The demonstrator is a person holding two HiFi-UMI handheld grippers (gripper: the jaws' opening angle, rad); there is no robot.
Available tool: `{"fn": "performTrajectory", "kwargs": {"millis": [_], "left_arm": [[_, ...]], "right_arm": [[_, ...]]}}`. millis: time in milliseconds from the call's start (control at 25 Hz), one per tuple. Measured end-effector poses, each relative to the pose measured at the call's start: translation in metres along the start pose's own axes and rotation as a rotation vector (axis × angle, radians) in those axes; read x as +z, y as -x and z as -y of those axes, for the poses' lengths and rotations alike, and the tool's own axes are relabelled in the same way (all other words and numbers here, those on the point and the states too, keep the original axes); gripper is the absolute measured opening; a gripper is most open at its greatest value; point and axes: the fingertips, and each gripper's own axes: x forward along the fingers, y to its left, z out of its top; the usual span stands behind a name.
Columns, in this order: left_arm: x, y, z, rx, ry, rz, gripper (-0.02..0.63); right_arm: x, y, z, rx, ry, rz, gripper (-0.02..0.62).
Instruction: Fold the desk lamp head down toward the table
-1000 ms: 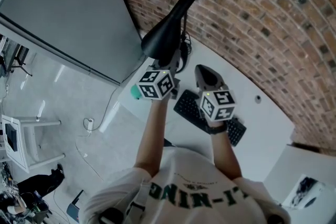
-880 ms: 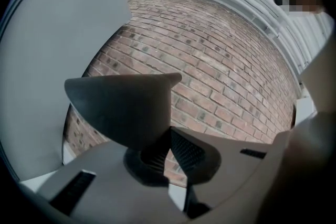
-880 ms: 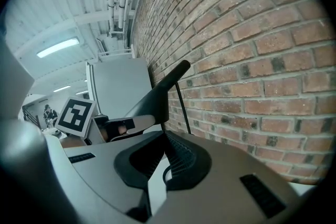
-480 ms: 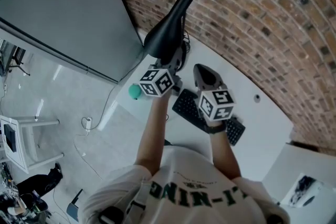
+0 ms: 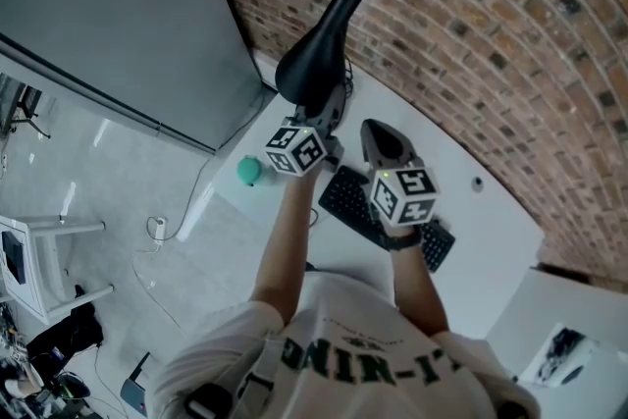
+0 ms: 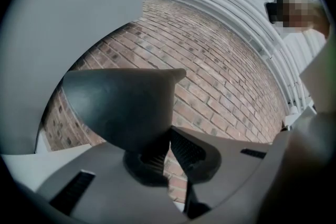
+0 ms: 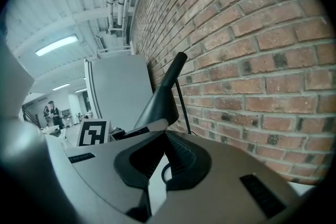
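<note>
Brickwork [image 5: 471, 5] backs white table [image 5: 491, 240] bearing keyboard [image 5: 348, 201] and black lamp [image 5: 314, 64].

Soft, even light is filling the head view: the white bench [image 5: 491, 221] is showing bright without blowing out, shadows on it are falling faint, and pale streaks are glinting off the grey floor [image 5: 128, 182]. The brick wall [image 5: 510, 25] is bowing at the edges from the wide lens. In the right gripper view a ceiling strip light [image 7: 56, 44] is glowing overexposed. Both gripper views are sitting inside round black vignettes. The left hand-held gripper [image 6: 169, 136] and right hand-held gripper [image 7: 163, 139] are blurring close to the lens, and the black lamp head [image 6: 121, 107] is catching a dull sheen, slightly soft.
</note>
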Motion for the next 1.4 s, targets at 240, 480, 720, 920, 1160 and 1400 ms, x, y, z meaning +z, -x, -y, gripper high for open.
{"fn": "performTrajectory", "kwargs": {"millis": [240, 480, 720, 920, 1160, 1400], "left_arm": [[-0.005, -0.007, -0.004, -0.030, 0.021, 0.028, 0.008], [-0.010, -0.015, -0.007, -0.047, 0.063, 0.050, 0.011], [-0.014, -0.017, -0.009, -0.052, 0.064, 0.039, 0.014], [-0.027, -0.015, -0.012, 0.004, -0.046, -0.074, 0.014], [-0.043, 0.007, -0.013, 0.082, -0.069, -0.149, 0.014], [-0.048, 0.042, -0.003, 0.148, -0.112, -0.231, 0.014]], "right_arm": [[-0.001, 0.001, 0.002, -0.009, 0.000, 0.000, 0.005], [0.002, 0.003, 0.004, -0.015, -0.002, 0.005, 0.006], [0.005, 0.009, 0.002, -0.012, -0.001, 0.015, 0.005], [0.008, 0.015, 0.000, -0.007, 0.004, 0.031, 0.005], [0.012, 0.028, -0.004, 0.000, -0.009, 0.057, 0.005], [0.018, 0.040, -0.010, 0.015, -0.013, 0.095, 0.006]]}}
